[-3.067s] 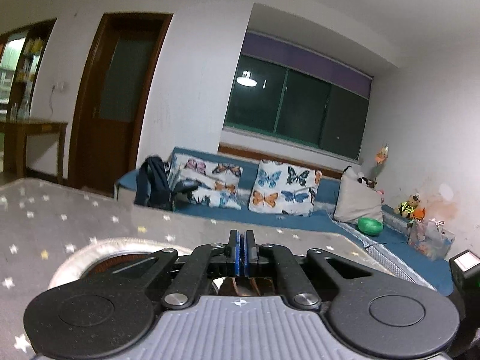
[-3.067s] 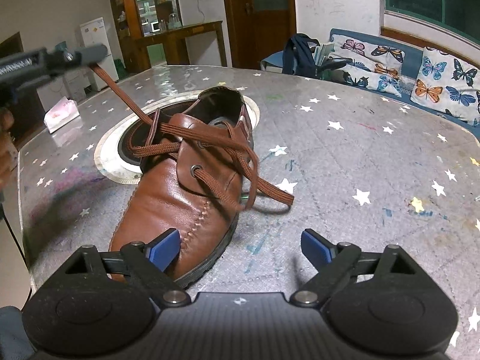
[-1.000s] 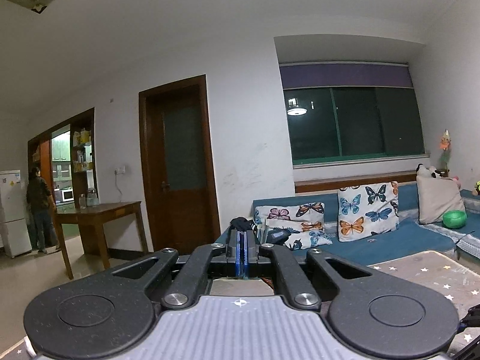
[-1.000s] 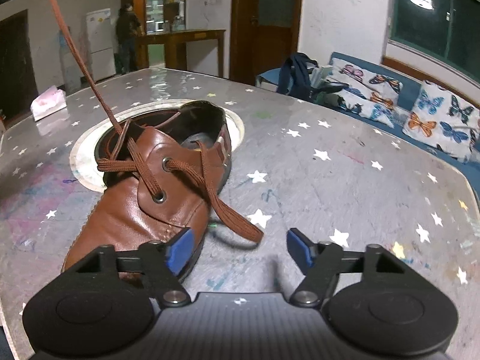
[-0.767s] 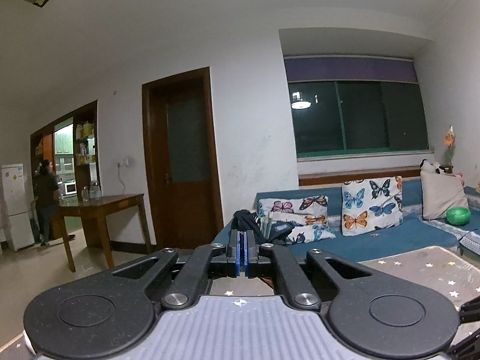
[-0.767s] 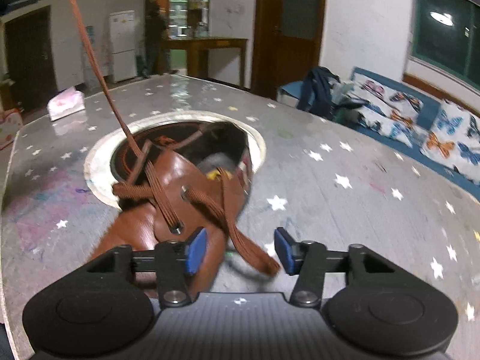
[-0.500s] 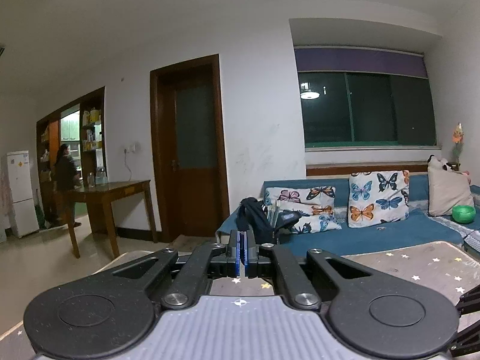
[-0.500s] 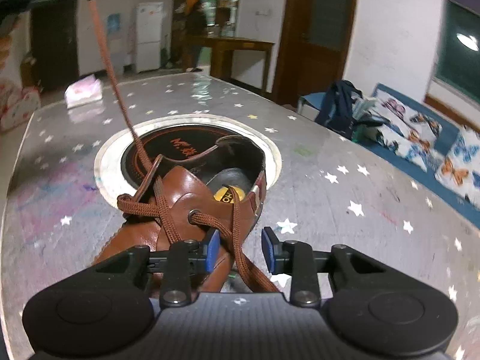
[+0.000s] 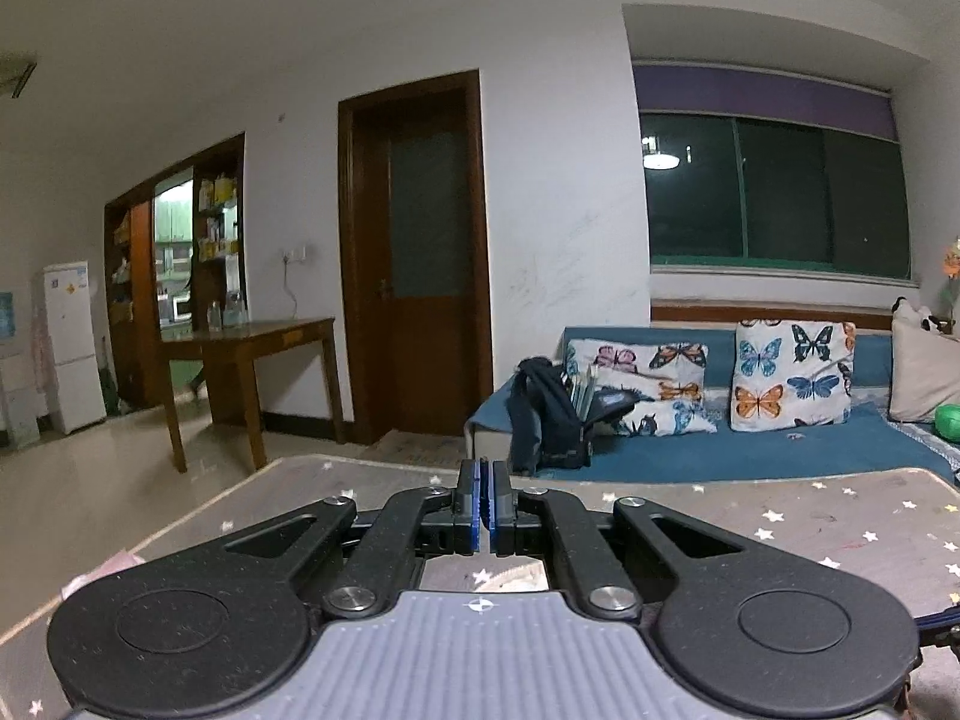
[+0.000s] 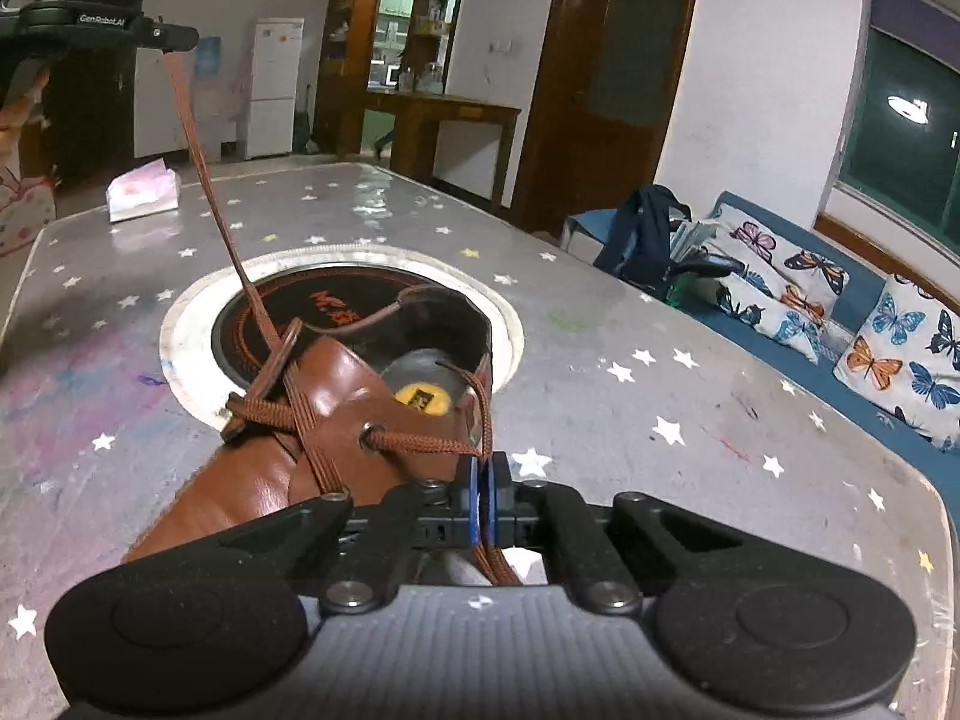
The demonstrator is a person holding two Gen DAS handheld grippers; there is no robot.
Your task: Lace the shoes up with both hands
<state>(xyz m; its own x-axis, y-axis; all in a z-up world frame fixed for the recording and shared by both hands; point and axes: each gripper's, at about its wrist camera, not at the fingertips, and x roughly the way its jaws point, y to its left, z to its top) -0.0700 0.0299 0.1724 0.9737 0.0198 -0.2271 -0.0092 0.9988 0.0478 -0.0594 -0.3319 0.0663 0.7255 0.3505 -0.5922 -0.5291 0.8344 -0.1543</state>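
Observation:
A brown leather shoe [image 10: 270, 480] lies on the star-patterned table [image 10: 690, 396], its heel over a round inset. My right gripper [image 10: 485, 471] is shut on the right lace end [image 10: 480, 420] just beside the shoe's right eyelet. My left gripper [image 10: 174, 36] is raised high at the far left and is shut on the left lace end [image 10: 210, 192], which runs taut from the shoe up to it. In the left wrist view the left gripper [image 9: 485, 480] has its jaws together; the lace and shoe are hidden there.
A pink-and-white packet [image 10: 144, 189] lies at the table's far left corner. The round inset [image 10: 336, 306] sits under the shoe's heel. A blue sofa with butterfly cushions [image 10: 840, 300] and a dark backpack [image 10: 642, 234] stand beyond the table's right edge.
My right gripper moved in to the shoe and shut on the right lace end. My left gripper stayed shut on the other end, held high, and swung its view leftward.

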